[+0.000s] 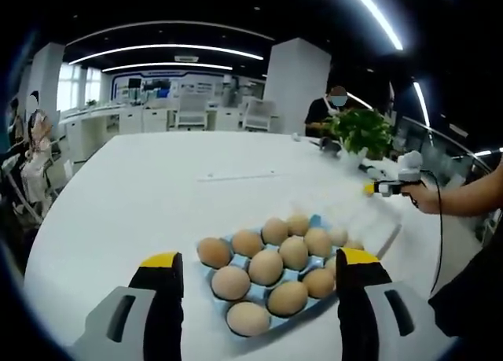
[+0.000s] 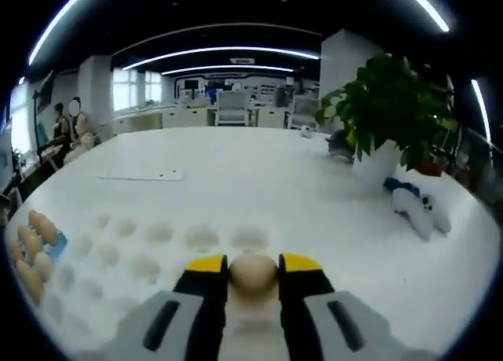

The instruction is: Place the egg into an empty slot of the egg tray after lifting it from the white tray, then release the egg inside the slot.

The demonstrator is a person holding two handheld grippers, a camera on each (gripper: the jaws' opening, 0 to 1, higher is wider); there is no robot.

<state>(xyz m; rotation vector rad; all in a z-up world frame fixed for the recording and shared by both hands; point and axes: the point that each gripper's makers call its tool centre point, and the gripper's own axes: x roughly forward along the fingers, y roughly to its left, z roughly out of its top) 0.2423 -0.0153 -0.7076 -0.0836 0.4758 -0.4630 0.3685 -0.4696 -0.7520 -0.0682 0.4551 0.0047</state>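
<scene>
Tan egg (image 2: 252,274) pinched in R tool (image 2: 252,276); L tool (image 1: 260,270) spread; blue tray (image 1: 314,222), approx 12 eggs.

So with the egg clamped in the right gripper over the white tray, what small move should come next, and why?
Probably lift and carry it left toward the blue egg tray. The right gripper is shut on the egg, low over the white tray, while the left gripper stands open over that egg tray.
</scene>
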